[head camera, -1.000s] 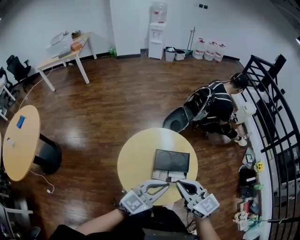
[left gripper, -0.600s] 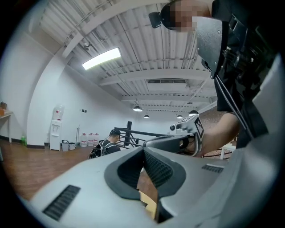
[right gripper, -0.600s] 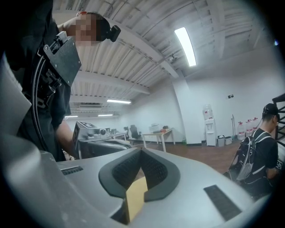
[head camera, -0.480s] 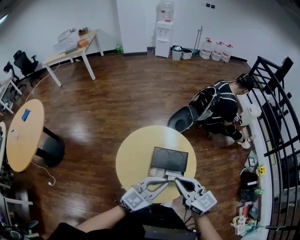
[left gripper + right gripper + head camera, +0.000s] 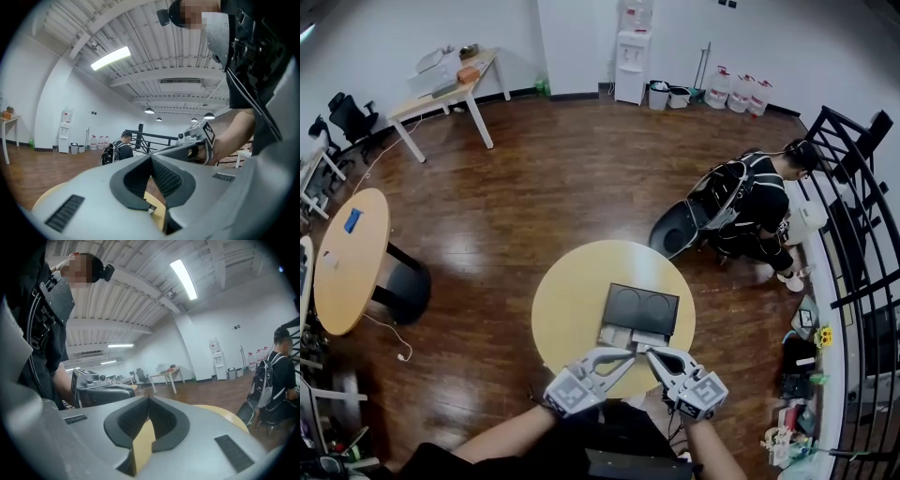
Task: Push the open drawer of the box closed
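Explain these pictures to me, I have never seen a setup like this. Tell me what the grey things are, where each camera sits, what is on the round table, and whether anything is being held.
There is no robot here. A person holds a grey two-jaw gripper in each hand. The wide picture comes from a camera on that person's head, looking steeply down. It shows the left gripper and the right gripper reaching over the near edge of a round yellow table. On the table sits a box with a dark top, and its drawer is pulled out toward the person. The other two pictures come from cameras riding on each gripper, looking along its jaws. In both, the jaws are together with nothing between them, so nothing is held. Another person is farther back in the room.
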Demonstrator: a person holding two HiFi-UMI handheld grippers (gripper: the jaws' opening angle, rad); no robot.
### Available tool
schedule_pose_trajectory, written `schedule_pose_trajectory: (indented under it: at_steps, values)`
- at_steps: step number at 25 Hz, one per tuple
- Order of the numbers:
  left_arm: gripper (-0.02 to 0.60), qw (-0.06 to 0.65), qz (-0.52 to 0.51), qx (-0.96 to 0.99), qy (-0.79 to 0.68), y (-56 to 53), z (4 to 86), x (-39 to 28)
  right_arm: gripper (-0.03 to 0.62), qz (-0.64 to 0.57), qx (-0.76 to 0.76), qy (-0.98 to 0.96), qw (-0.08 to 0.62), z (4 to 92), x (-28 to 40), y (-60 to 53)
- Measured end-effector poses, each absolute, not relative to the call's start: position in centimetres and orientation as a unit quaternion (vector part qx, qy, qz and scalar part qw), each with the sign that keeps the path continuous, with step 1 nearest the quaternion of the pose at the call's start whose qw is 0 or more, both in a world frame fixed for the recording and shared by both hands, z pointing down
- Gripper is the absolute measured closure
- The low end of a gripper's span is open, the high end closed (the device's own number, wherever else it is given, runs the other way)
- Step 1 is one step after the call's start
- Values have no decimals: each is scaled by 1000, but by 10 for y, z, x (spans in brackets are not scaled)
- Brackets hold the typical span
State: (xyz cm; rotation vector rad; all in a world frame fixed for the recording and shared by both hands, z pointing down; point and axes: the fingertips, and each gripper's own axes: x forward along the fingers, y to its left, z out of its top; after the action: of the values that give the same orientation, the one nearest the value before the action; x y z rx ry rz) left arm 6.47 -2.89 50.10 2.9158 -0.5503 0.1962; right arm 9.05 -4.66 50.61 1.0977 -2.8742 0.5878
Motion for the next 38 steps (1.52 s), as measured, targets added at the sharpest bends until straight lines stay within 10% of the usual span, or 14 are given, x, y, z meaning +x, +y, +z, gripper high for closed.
schedule_pose_trajectory:
  at_steps: [38]
  values:
    - [549, 112, 119, 966, -199, -22, 600, 47, 511, 593, 277, -756, 3, 724, 56, -20]
